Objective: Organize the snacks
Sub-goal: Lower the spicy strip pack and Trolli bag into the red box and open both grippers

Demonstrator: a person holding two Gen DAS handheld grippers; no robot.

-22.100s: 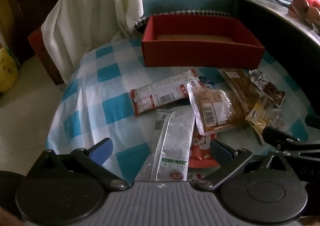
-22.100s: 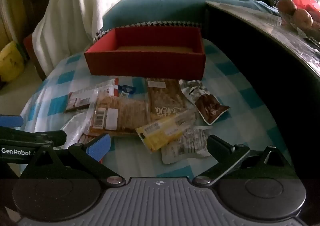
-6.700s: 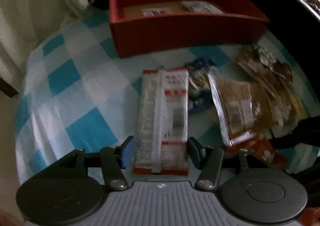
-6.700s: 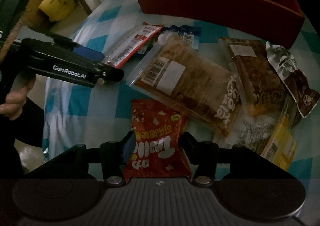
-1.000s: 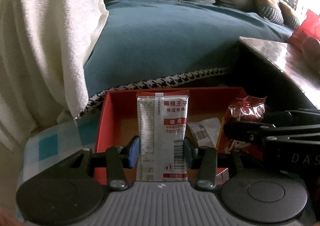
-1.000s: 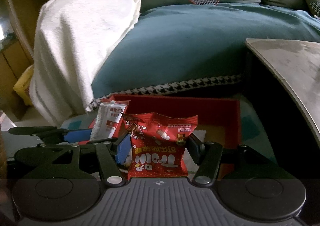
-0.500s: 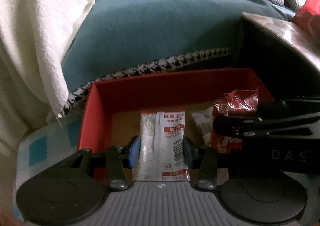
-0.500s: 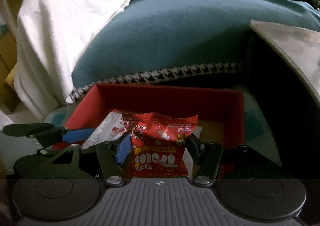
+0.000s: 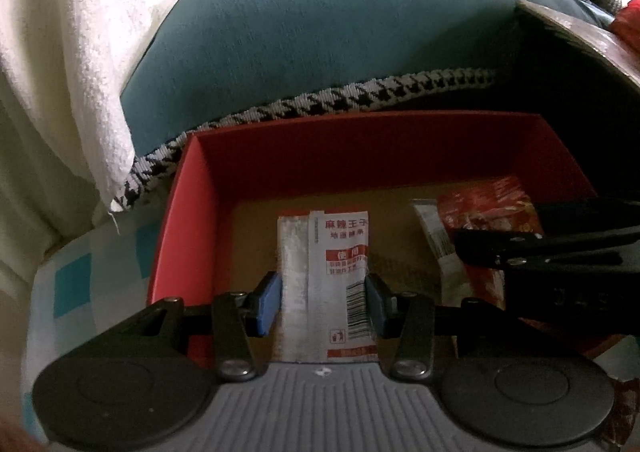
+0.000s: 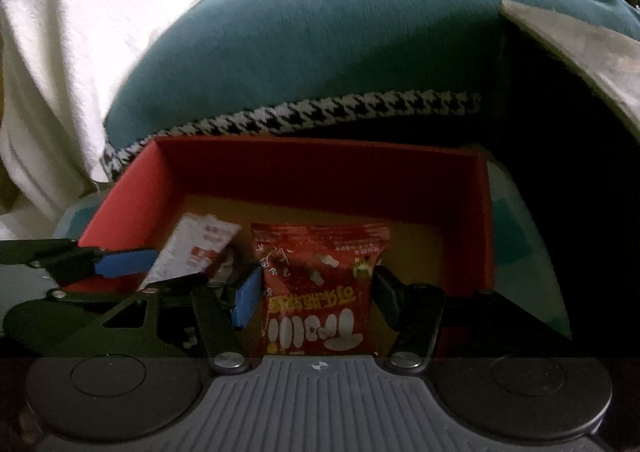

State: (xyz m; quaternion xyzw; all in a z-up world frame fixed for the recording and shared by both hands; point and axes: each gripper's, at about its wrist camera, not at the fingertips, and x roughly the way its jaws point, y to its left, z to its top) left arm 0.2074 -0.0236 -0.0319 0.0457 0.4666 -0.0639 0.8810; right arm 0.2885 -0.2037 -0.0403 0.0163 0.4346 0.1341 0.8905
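Red box (image 9: 192,212) sits on a blue-and-white checked cloth (image 9: 72,284), against a teal sofa (image 9: 320,32) with a white blanket (image 9: 60,52) at left. Over its brown floor, left gripper (image 9: 323,304) pinches a white-and-red packet (image 9: 326,284) with a barcode; right gripper (image 10: 316,292) pinches a red bag (image 10: 320,284) printed with white characters. Another pale packet (image 9: 436,240) lies inside.

Checked blue-and-white cloth (image 9: 72,288), red box (image 9: 188,188) on it
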